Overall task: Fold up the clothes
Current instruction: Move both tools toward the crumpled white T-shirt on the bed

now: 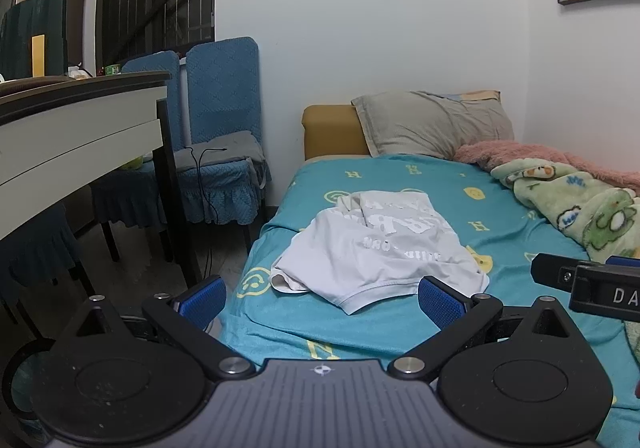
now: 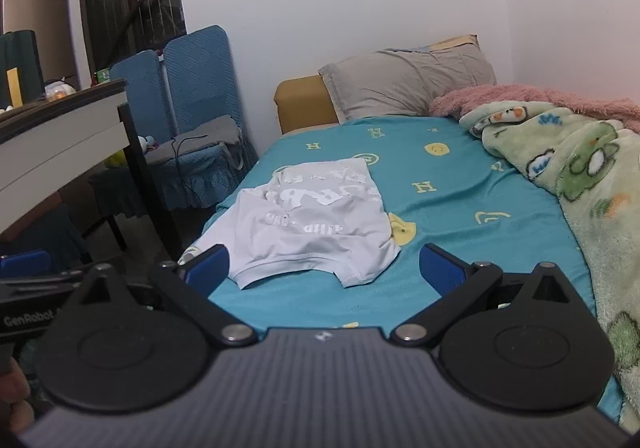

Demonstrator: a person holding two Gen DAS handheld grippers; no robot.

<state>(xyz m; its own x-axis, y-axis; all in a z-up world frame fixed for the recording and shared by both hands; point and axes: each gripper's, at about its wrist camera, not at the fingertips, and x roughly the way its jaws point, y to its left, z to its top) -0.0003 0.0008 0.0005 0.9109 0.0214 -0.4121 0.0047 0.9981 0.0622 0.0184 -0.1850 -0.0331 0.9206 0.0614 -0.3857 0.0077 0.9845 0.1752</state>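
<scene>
- The table (image 1: pixel 80 119) stands off the left side of the bed (image 1: pixel 400 328), with two blue-covered chairs (image 1: pixel 220 107) between its far end and the bed's head. A grey cloth and a dark cable lie on the nearer chair seat. None of this touches the bed.
- The left gripper (image 1: pixel 322 302) hangs over the foot end of the bed, near the left edge. Its jaws are spread wide and nothing is between them. As I judge it, it is held back and open so the whole garment stays in view ahead of it.
- The shirt (image 1: pixel 376 248) lies on the bed's teal sheet, toward the left edge and nearer the foot than the head. It is white with pale lettering that reads upside down from here. It is rumpled, not flat. One part is turned over on top, a hem curls at the near edge, and the left side sags toward the bed's edge. It is no neat folded packet, so folding is still due. Whether a fold is half made or just loose, I cannot tell.
- The right gripper (image 2: pixel 324 266) hovers just beside the left one, over the foot of the bed. It is also wide open and empty, aimed at the shirt's near hem.
- A grey pillow (image 1: pixel 432 123) rests at the bed's head.
- A green cartoon blanket (image 2: pixel 580 175) is bunched along the bed's right side, clear of the shirt. That leaves the middle of the sheet bare for folding.
</scene>
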